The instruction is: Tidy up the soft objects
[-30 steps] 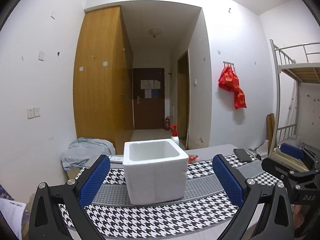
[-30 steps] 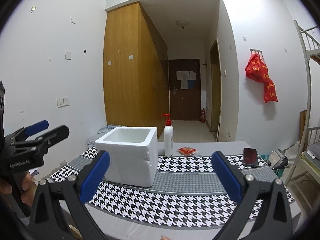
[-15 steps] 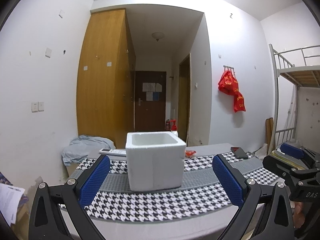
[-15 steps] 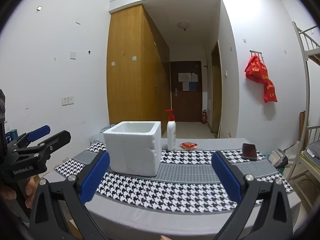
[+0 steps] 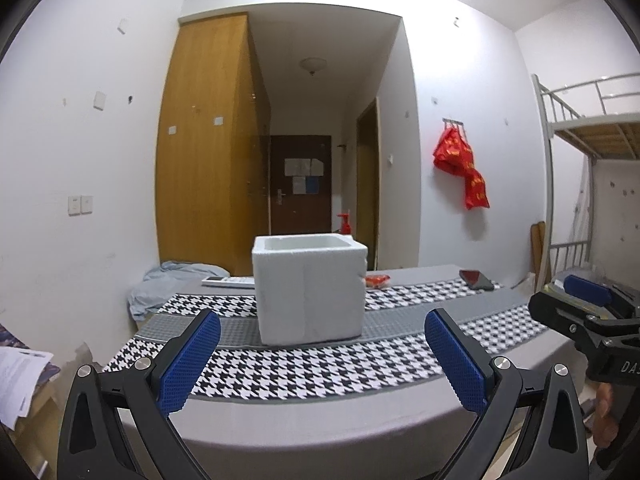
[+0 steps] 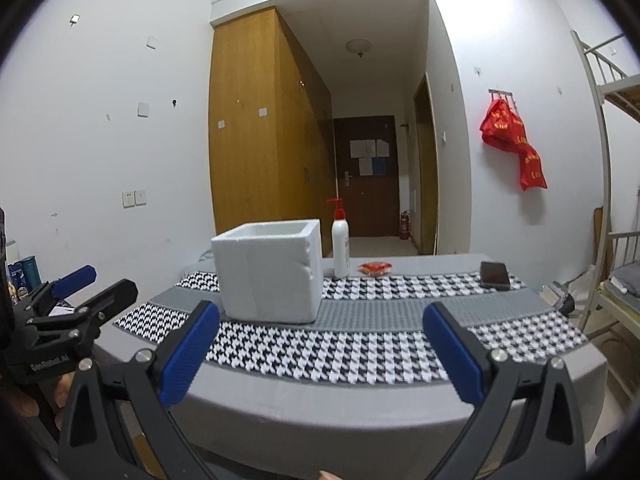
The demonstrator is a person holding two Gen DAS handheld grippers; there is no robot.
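A white foam box (image 5: 310, 288) (image 6: 270, 274) stands open-topped on a table with a houndstooth cloth (image 5: 304, 364) (image 6: 360, 352). A small red soft packet (image 5: 377, 279) (image 6: 375, 267) lies behind it on the grey tabletop. My left gripper (image 5: 322, 360) is open and empty, held off the table's near edge, facing the box. My right gripper (image 6: 322, 358) is open and empty, also short of the near edge. Each gripper shows at the side of the other's view. The inside of the box is hidden.
A white pump bottle with a red top (image 6: 341, 242) stands behind the box. A dark phone (image 6: 495, 275) lies at the right of the table, a remote (image 5: 227, 281) at the left. A blue cloth heap (image 5: 176, 284) lies beyond the left end. A bunk bed (image 5: 592, 184) stands to the right.
Both grippers have pulled back and lowered, so the table's near edge now shows and the box looks smaller and farther. Both stay open and empty.
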